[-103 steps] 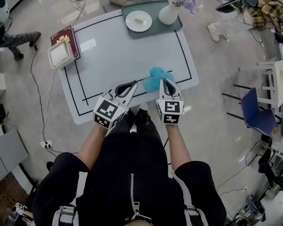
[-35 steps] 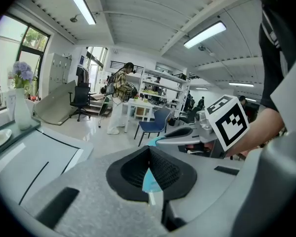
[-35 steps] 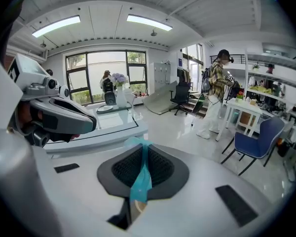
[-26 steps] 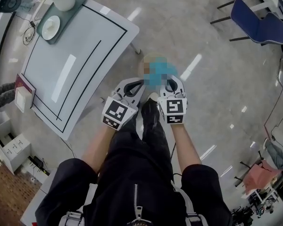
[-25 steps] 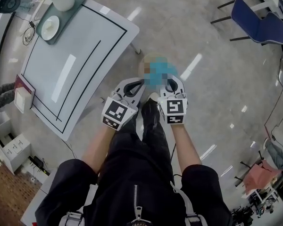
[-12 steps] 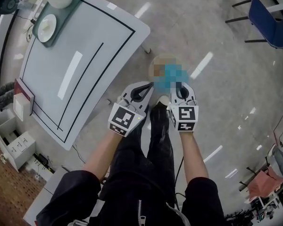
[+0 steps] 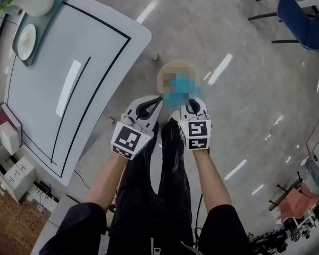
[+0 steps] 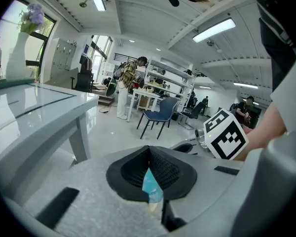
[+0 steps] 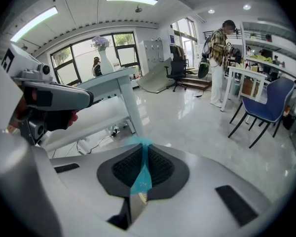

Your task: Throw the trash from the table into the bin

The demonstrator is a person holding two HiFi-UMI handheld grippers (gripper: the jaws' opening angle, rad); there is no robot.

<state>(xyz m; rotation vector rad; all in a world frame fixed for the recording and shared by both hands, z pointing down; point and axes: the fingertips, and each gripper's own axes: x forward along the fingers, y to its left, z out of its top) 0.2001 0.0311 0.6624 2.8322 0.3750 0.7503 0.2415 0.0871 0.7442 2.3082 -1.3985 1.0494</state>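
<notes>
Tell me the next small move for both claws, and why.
Probably open both claws to drop it: the left claw and right claw each pinch the crumpled blue trash, which in the head view hangs over the round beige bin on the floor.

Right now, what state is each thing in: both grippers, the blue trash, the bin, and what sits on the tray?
left gripper, shut on the blue trash.
right gripper, shut on the blue trash.
blue trash, pinched by both grippers, over the bin in the head view, not yet dropped.
bin, standing below the trash; its inside is blurred out.
plate, lying flat on the tray.
vase, upright, holding flowers.
</notes>
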